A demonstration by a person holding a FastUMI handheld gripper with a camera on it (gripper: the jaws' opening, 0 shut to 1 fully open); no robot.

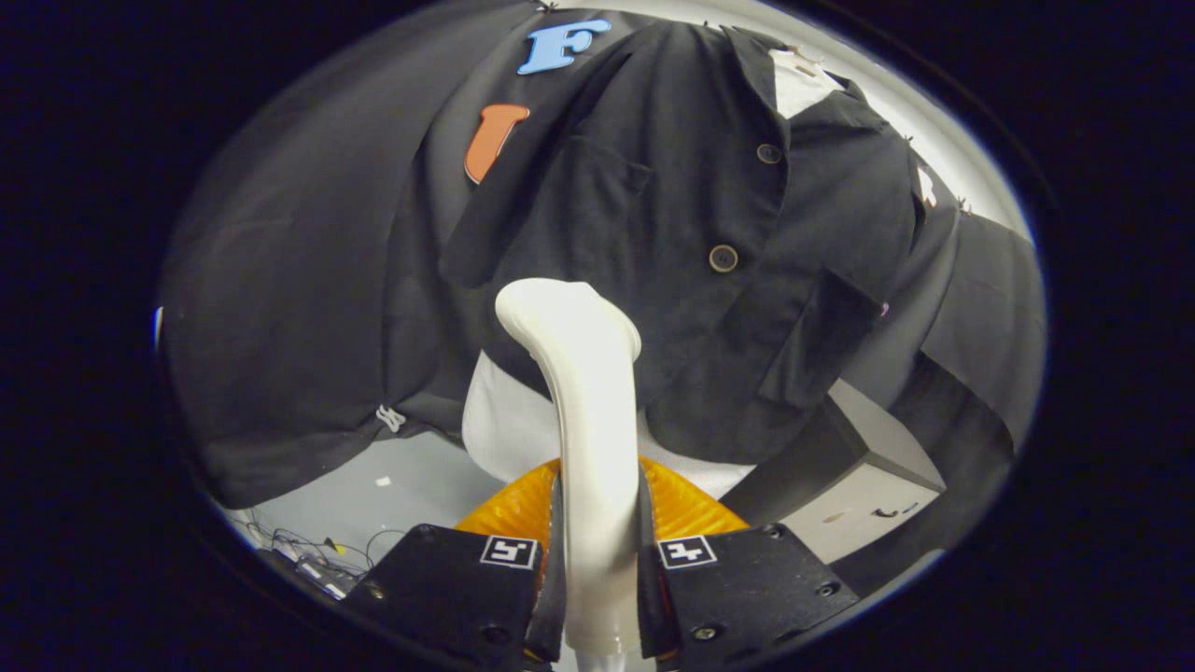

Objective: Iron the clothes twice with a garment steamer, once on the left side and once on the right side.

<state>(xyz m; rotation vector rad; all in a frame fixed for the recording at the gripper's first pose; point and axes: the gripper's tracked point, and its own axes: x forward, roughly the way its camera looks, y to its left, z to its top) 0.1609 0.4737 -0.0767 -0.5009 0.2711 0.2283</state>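
Steamer [583, 392] stands up between the gripper [597, 579] fingers, which squeeze its white handle from both sides. Its head is right by the dark shirt [691, 233] hanging just beyond it.

gripper [597, 560], square code tags, corner screws

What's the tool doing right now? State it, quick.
Tool: shut on the garment steamer, both fingers pressing its handle, with the steamer's head raised toward the black shirt hanging ahead.
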